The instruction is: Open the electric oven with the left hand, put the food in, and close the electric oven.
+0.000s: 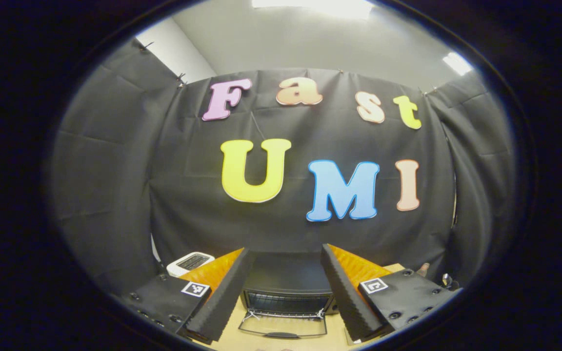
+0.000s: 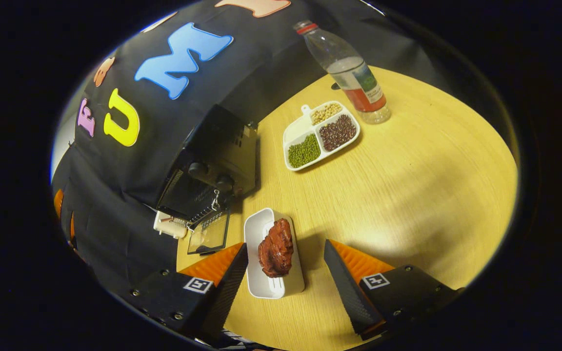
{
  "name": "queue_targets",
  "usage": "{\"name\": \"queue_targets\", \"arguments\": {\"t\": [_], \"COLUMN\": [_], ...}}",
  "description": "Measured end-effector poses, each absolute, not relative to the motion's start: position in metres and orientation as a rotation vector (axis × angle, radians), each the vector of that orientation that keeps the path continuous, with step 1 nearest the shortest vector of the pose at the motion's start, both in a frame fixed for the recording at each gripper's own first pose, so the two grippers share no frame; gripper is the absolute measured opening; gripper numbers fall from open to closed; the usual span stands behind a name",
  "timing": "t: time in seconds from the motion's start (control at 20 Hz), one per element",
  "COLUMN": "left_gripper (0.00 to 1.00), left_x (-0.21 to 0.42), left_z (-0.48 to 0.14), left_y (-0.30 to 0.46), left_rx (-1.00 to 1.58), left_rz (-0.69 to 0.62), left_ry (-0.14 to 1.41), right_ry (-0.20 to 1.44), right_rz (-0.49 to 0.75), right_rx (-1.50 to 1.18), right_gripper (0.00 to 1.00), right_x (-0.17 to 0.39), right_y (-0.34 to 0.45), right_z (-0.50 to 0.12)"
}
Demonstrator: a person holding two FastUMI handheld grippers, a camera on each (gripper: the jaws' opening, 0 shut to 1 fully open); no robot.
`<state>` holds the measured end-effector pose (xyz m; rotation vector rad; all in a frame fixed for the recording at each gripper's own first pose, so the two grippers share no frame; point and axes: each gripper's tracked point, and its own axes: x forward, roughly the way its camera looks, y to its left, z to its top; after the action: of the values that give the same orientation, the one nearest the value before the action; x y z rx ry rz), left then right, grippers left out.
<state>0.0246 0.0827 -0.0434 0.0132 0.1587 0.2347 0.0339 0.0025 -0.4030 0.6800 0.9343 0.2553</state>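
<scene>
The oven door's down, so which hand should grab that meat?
The right. Its open fingers straddle the tray holding the meat. The left gripper faces the open oven, holding nothing.

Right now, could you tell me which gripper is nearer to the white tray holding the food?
The right. The right gripper hangs open just above the white tray, its fingers either side of the food. The left gripper faces the open oven.

Left gripper (image 1: 285, 287) is level, jaws spread wide; right gripper (image 2: 285, 273) apparently tilts downward, jaws equally wide.
</scene>
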Motion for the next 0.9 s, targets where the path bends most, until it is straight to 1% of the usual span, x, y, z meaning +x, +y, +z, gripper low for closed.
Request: {"name": "queue_targets", "arguments": {"t": [0.05, 0.15, 0.25, 0.3, 0.35, 0.4, 0.6, 0.8, 0.9], "left_gripper": [1.0, 1.0, 1.0, 1.0, 1.0, 1.0, 1.0, 1.0, 1.0], "left_x": [0.019, 0.009, -0.002, -0.007, -0.011, -0.015, -0.017, -0.004, 0.002], "left_z": [-0.044, -0.045, -0.048, -0.05, -0.05, -0.049, -0.046, -0.039, -0.032], "left_y": [0.086, 0.094, 0.098, 0.097, 0.096, 0.096, 0.086, 0.083, 0.086], "left_rx": [0.022, 0.036, 0.038, 0.036, 0.035, 0.038, 0.042, 0.022, 0.013], "left_rz": [0.252, 0.292, 0.329, 0.342, 0.353, 0.36, 0.345, 0.297, 0.265], "left_ry": [0.168, 0.188, 0.208, 0.214, 0.218, 0.22, 0.207, 0.174, 0.149], "right_ry": [0.941, 0.953, 0.963, 0.973, 0.974, 0.983, 0.971, 0.897, 0.854], "right_rz": [0.259, 0.278, 0.286, 0.31, 0.299, 0.307, 0.346, 0.404, 0.414], "right_rx": [0.686, 0.719, 0.78, 0.802, 0.843, 0.862, 0.885, 0.953, 0.991], "right_gripper": [0.93, 0.76, 0.25, 0.23, 0.21, 0.1, 0.1, 0.1, 0.1], "right_x": [0.037, 0.038, 0.042, 0.04, 0.038, 0.042, 0.039, 0.04, 0.041], "right_y": [0.006, 0.012, 0.017, 0.024, 0.015, 0.023, 0.021, 0.027, 0.032], "right_z": [-0.409, -0.409, -0.406, -0.406, -0.39, -0.402, -0.386, -0.339, -0.312]}}
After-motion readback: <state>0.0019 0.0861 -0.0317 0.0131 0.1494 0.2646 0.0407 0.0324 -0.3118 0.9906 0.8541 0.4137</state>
